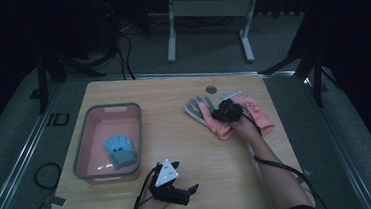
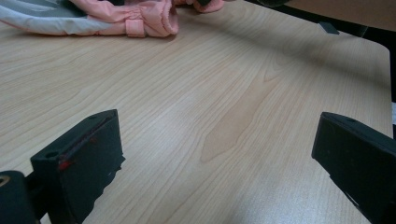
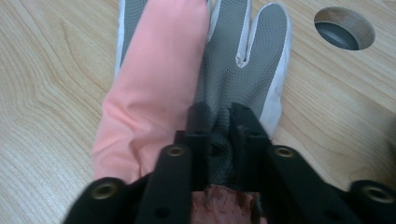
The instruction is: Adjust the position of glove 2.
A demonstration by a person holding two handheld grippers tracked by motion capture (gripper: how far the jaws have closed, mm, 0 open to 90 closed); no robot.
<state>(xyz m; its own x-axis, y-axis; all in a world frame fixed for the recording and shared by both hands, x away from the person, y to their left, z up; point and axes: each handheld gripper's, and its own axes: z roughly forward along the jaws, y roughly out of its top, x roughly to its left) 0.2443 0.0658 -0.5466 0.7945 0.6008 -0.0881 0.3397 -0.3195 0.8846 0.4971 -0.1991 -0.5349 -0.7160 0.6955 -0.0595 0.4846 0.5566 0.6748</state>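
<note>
A grey palm-mesh glove (image 1: 194,109) lies at the table's far right of centre, with a pink glove (image 1: 221,127) partly over it and a second pink glove (image 1: 258,113) beside them. My right gripper (image 1: 220,113) is down on this pile. In the right gripper view its jaws (image 3: 219,116) are shut on a fold of the grey glove (image 3: 247,60), with the pink glove (image 3: 154,93) just to their left. My left gripper (image 1: 184,177) rests near the table's front edge. It stands open (image 2: 217,140) over bare wood, and the pink glove's cuff (image 2: 140,18) lies far ahead of it.
A grey-rimmed pink bin (image 1: 111,108) stands at the left with a blue glove (image 1: 120,150) inside. A round cable hole (image 1: 211,89) sits in the tabletop behind the gloves and appears again (image 3: 344,28) in the right gripper view. A table frame stands on the floor beyond.
</note>
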